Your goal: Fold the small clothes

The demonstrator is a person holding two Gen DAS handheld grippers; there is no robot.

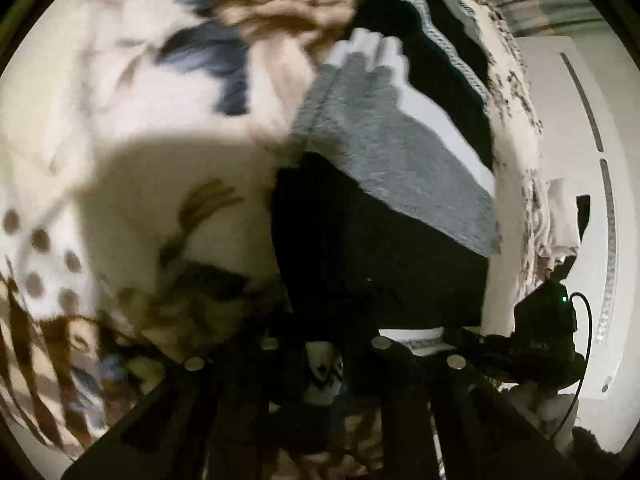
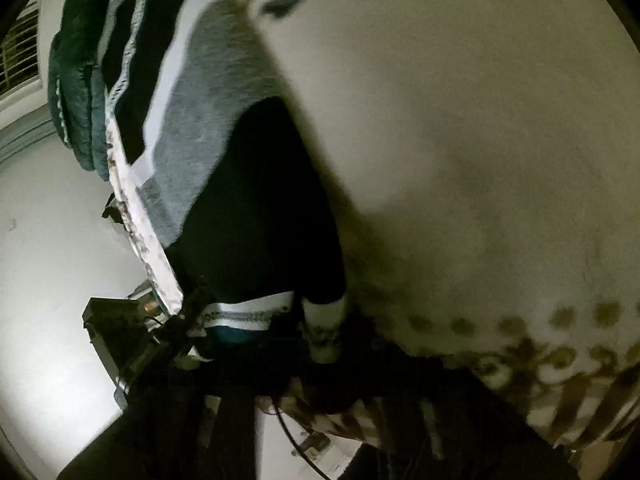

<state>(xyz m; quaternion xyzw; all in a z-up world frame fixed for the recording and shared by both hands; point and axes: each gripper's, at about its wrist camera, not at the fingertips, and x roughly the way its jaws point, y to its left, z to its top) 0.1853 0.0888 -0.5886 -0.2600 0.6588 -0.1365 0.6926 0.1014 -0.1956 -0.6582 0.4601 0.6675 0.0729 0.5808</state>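
A black garment with a white waistband [image 1: 372,248] hangs in front of my left gripper [image 1: 324,364], whose fingers close on its lower edge. The same black garment [image 2: 256,208] with its white band shows in the right wrist view, and my right gripper [image 2: 316,340] is shut on the band's edge. A grey folded piece [image 1: 384,152] lies behind it on the bed; it also shows in the right wrist view [image 2: 208,92]. The views are blurred and dark near the fingers.
The bed cover [image 1: 132,120] is cream with brown and blue flower prints. More dark clothes [image 1: 432,60] are stacked at the bed's edge. A white wall and door [image 1: 576,120] stand beyond. The other gripper [image 1: 548,340] shows at lower right.
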